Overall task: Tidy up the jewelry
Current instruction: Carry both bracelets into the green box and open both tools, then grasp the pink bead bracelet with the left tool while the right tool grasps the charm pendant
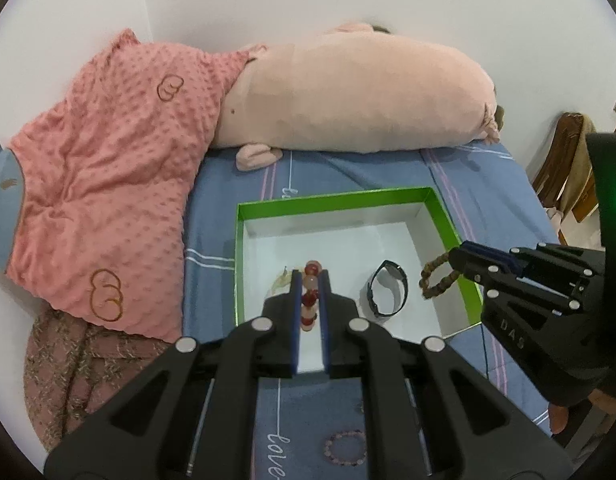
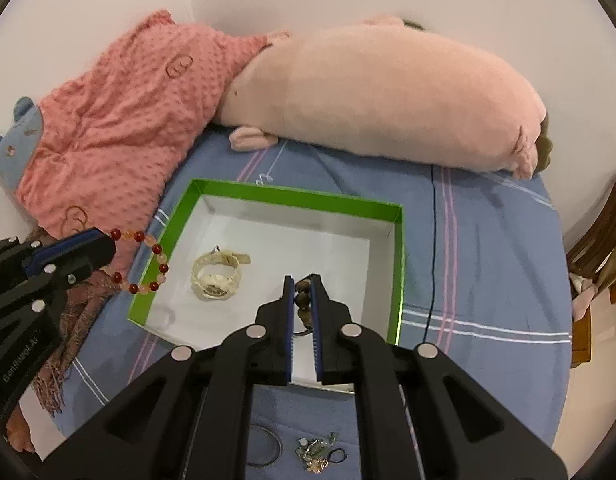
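A green-walled box (image 1: 448,220) with a white floor lies on the blue bedsheet; it also shows in the right wrist view (image 2: 400,264). My left gripper (image 1: 310,276) is shut on a red and peach bead bracelet (image 1: 311,296) and holds it over the box's left rim (image 2: 141,262). My right gripper (image 2: 301,280) is shut on a brown wooden bead bracelet (image 2: 301,300), held over the box's right rim (image 1: 436,278). A cream watch (image 2: 215,276) and a black band (image 1: 388,288) lie inside the box.
A pink bead bracelet (image 1: 346,448) lies on the sheet below the left gripper. A thin ring bangle (image 2: 263,448), a small jewelry pile (image 2: 316,452) and a dark hair tie (image 2: 338,456) lie near the right gripper. A pink blanket (image 1: 107,184) and plush pig (image 1: 348,96) lie behind.
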Demonstrator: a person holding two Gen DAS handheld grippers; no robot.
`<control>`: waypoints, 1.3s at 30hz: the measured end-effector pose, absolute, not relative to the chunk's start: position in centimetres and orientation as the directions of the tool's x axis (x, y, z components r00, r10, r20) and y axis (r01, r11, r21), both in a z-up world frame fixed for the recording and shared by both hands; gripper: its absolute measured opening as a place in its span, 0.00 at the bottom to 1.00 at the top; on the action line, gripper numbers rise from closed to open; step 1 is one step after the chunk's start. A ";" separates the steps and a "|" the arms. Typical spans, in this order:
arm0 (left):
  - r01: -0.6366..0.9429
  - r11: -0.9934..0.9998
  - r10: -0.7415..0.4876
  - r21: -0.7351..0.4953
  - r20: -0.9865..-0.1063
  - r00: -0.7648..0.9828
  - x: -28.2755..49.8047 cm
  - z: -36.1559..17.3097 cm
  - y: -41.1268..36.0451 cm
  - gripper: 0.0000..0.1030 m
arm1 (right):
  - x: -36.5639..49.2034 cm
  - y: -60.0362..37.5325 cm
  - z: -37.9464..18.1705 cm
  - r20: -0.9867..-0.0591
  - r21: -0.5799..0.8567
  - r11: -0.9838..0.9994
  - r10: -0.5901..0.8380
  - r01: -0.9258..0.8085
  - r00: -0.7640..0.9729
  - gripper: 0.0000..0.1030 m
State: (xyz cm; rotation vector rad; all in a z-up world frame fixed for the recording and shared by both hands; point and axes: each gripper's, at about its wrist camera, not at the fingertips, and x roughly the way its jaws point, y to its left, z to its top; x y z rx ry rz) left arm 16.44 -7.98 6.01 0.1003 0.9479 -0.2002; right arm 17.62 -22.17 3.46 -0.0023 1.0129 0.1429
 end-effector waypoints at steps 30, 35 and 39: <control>0.172 0.985 -0.070 0.002 -0.908 0.414 20.5 -3.9 -7.4 0.22 | 20.2 -23.2 -5.2 -0.926 0.026 0.998 0.046 -0.060 0.375 0.53; 0.204 0.979 -0.100 -0.007 -0.887 0.450 18.0 -1.2 -7.1 0.26 | 18.1 -24.1 -1.5 -0.896 0.048 0.996 0.075 -0.073 0.438 0.53; 0.257 0.966 -0.114 -0.001 -0.897 0.426 14.1 -1.2 -6.9 0.33 | 14.7 -25.7 0.1 -0.889 0.066 0.994 0.096 -0.082 0.448 0.53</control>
